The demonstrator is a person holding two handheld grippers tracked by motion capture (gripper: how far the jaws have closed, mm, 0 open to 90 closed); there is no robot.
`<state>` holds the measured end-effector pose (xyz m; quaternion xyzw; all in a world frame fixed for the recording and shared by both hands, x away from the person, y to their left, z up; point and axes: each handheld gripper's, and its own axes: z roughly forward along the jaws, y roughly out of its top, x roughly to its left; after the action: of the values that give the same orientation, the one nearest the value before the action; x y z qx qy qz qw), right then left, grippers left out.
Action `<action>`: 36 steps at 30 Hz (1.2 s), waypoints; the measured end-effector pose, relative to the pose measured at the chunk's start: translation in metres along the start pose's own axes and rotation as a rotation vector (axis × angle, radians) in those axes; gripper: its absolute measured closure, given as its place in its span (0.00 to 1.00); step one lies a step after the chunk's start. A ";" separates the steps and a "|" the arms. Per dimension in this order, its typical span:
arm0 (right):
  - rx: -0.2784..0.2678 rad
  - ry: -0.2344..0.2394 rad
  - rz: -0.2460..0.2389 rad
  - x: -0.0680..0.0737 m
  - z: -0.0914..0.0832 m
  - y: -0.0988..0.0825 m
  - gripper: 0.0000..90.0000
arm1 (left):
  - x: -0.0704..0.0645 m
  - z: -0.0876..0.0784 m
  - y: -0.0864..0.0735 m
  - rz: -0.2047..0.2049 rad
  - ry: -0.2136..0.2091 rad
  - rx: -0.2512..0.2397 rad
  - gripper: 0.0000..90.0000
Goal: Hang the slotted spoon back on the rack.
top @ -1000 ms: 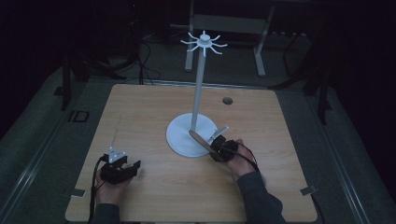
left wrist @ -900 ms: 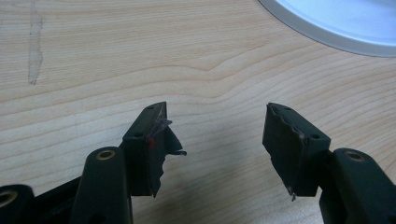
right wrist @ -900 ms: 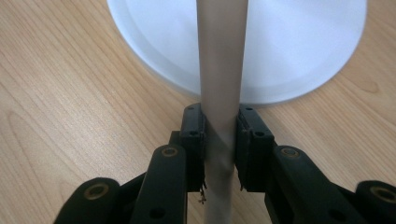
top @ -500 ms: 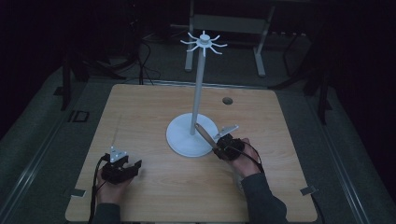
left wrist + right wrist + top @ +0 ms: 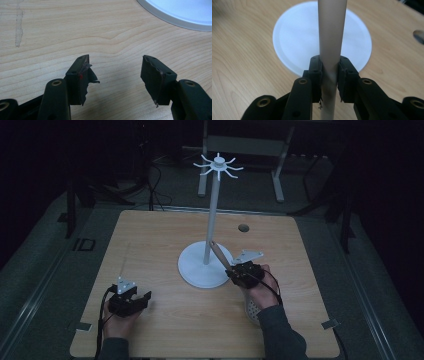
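My right gripper (image 5: 235, 271) (image 5: 329, 72) is shut on the pale wooden handle (image 5: 218, 255) (image 5: 331, 32) of a utensil. The handle slants up and left over the white stand's round base (image 5: 195, 270) (image 5: 294, 37), close to its pole (image 5: 212, 215). The utensil's white perforated head (image 5: 254, 309) shows under the right wrist. The pole ends in a crown of short spokes (image 5: 218, 166). My left gripper (image 5: 141, 298) (image 5: 116, 70) rests at the table's front left, open, with only bare wood between its jaws.
The wooden table (image 5: 150, 245) has a small round hole (image 5: 243, 227) at its far right. The stand's base edge (image 5: 180, 12) lies ahead and right of the left gripper. Dark floor and metal frame legs (image 5: 277, 175) surround the table.
The right hand has lifted a little with the utensil, and the handle's tip now stands higher beside the pole. The left hand has stayed where it was.
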<state>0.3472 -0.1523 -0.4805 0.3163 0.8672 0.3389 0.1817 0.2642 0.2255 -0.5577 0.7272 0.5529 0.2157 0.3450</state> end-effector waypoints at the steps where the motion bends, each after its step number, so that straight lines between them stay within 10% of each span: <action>1: -0.028 0.000 -0.002 0.000 -0.003 0.002 0.83 | 0.000 0.000 0.000 0.000 0.000 0.000 0.45; 36: -0.283 -0.048 0.060 -0.001 -0.035 0.023 0.83 | 0.000 0.000 0.000 -0.005 -0.001 -0.001 0.45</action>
<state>0.3396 -0.1565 -0.4394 0.3213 0.7964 0.4554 0.2351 0.2645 0.2252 -0.5579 0.7257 0.5543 0.2147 0.3464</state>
